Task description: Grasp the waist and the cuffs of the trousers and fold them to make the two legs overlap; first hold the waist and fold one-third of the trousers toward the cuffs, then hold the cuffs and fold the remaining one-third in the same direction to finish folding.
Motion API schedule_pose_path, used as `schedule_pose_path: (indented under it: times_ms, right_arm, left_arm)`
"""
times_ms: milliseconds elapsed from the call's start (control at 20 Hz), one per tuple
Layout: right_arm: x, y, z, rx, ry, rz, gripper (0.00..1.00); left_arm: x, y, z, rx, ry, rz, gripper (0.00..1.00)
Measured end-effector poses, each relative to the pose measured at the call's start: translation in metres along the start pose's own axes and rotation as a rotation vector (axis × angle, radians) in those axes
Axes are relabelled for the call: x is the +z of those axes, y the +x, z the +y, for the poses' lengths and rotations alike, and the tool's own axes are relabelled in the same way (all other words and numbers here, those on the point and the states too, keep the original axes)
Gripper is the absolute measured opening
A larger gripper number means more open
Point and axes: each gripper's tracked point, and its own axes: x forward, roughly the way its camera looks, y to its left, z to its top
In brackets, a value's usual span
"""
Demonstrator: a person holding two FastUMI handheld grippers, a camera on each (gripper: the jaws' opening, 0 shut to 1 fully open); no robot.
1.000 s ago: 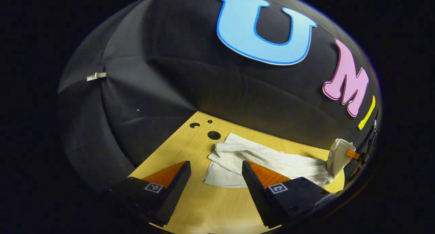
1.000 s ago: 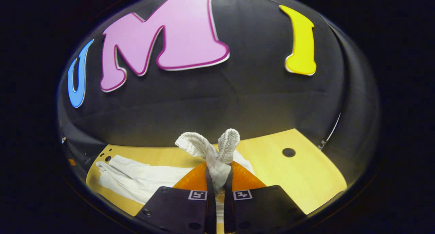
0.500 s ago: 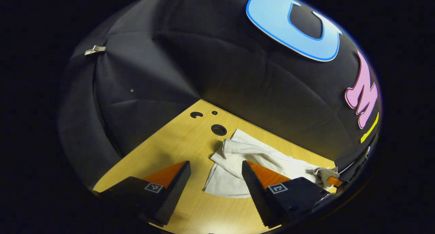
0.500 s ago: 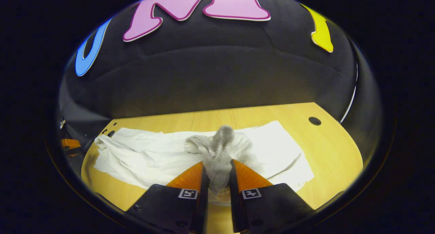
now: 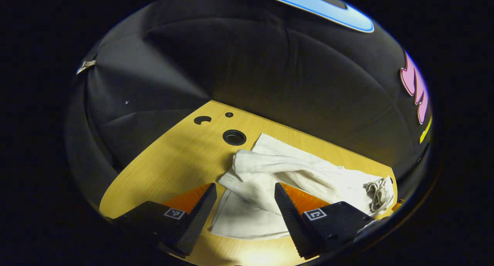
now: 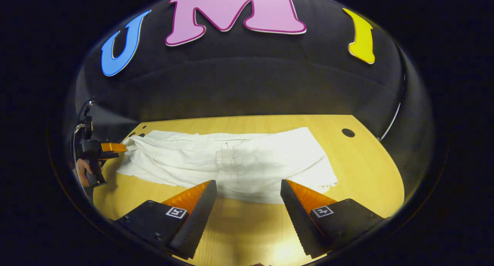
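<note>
At the left end of the wooden tabletop (image 6: 370, 173), seen in the right gripper view, the left gripper (image 6: 115, 147) is held by a hand (image 6: 82, 168) with its tip at the bunched cuff end (image 6: 133, 144) of the white trousers (image 6: 231, 161). In the left gripper view, the fingers of this gripper are spread wide and hold nothing, with the rumpled leg fabric (image 5: 270, 169) lying just ahead of and between them, near the round holes (image 5: 234, 137) in the tabletop. Toward the middle, the trousers stretch lengthwise across the tabletop as one long band, and a ribbed seam (image 6: 220, 161) crosses them about halfway along. Whether the two legs already overlap neatly cannot be told, though the left end is creased and heaped instead of flat. On the right, the wider waist portion (image 6: 293, 158) rests flat on the wood, and the right gripper (image 6: 247, 190) hovers just in front of it with its fingers wide apart, gripping nothing. Judging from how the cloth lies, the garment appears to be at most doubled leg over leg; the fold of the waist third toward the cuffs and the final cuff fold both look still to be done, and neither gripper has a hold on the fabric for them.
</note>
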Motion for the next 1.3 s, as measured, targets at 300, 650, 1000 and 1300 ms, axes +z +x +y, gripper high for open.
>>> schedule_pose_path:
  times_ms: [300, 650, 1000, 1300]
  right_arm:
    - [-0.036, -0.112, -0.047, -0.098, 0.142, 0.099, 0.99]
    - [-0.044, -0.171, -0.073, -0.152, 0.113, 0.101, 0.99]
    - [-0.053, -0.192, -0.078, -0.147, 0.079, 0.092, 0.99]
    - [-0.071, -0.215, -0.090, -0.156, 0.041, 0.098, 0.99]
  left_arm:
    - [-0.016, 0.018, -0.010, 0.055, 0.104, 0.059, 0.96]
    - [-0.032, 0.026, -0.008, 0.126, 0.199, 0.123, 0.99]
    - [-0.038, 0.029, -0.029, 0.038, 0.284, 0.169, 0.70]
    - [-0.041, 0.029, -0.043, 0.023, 0.330, 0.173, 0.13]
